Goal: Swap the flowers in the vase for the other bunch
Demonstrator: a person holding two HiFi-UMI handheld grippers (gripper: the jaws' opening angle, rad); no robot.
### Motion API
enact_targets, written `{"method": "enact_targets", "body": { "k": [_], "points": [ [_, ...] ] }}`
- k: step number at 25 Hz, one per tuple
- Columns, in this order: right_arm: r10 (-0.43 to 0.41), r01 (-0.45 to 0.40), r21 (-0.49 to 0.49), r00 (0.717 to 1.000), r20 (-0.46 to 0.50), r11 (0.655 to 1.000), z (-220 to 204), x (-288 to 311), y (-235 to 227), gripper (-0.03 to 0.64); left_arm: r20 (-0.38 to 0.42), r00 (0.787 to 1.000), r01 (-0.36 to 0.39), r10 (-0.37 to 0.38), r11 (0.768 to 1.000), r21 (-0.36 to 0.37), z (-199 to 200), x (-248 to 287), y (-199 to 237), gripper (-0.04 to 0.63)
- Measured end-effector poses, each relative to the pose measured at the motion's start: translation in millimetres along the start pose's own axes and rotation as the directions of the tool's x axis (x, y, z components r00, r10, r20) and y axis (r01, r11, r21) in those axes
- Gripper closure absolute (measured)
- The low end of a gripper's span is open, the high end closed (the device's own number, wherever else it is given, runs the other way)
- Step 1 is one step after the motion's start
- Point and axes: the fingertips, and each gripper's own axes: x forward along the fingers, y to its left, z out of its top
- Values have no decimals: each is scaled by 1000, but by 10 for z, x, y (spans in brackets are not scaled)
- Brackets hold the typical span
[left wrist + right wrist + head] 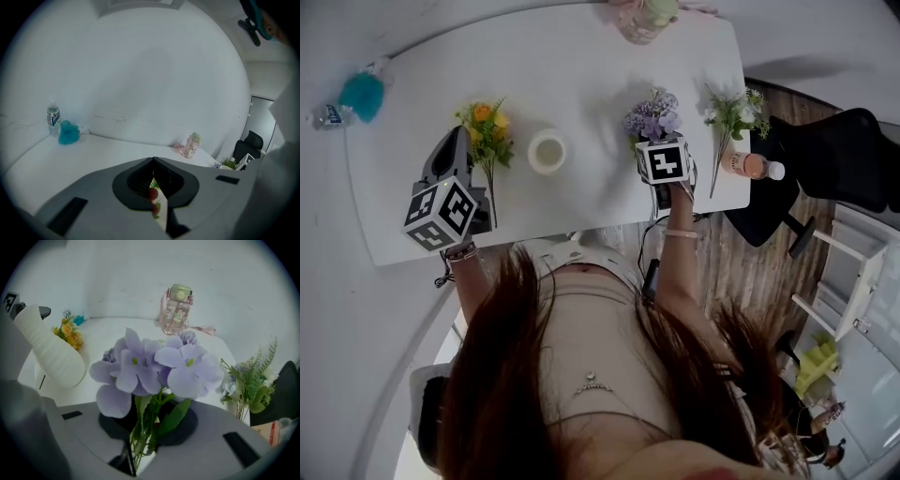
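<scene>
a white ribbed vase (547, 151) stands upright on the white table (581, 75), near its front edge. to its left a yellow and orange bunch (487, 127) lies flat, stem toward the person. to its right, apart from it, a lilac bunch (653, 116) with green leaves stands upright, stems clamped in the right gripper (143, 446). farther right a white and green bunch (733, 111) lies flat.

No readable text anywhere. Water bottle (53, 117) label: blue, print too small to read.
</scene>
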Motion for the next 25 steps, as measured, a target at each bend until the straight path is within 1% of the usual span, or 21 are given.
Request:
{"method": "enact_targets", "body": {
  "k": [6,12,19,22,25],
  "points": [
    [-6,2,47,997,83,999,13,-272,-15,520,20,999,27,-27,1000,0,-14,-108,-148,591],
    [-11,-6,86,981,195,996,95,-614,20,522,45,998,48,-47,999,-4,-26,-295,-264,591],
    [-32,-11,125,940,340,992,164,-1029,54,525,84,994,67,-67,998,-1,-93,-600,-425,591],
    [-39,-9,123,923,384,992,125,-1202,71,526,89,993,72,-72,997,3,-167,-769,-518,592],
    [-39,-22,133,898,437,991,53,-1396,102,529,99,992,76,-77,997,9,-256,-966,-621,592]
  ]
}}
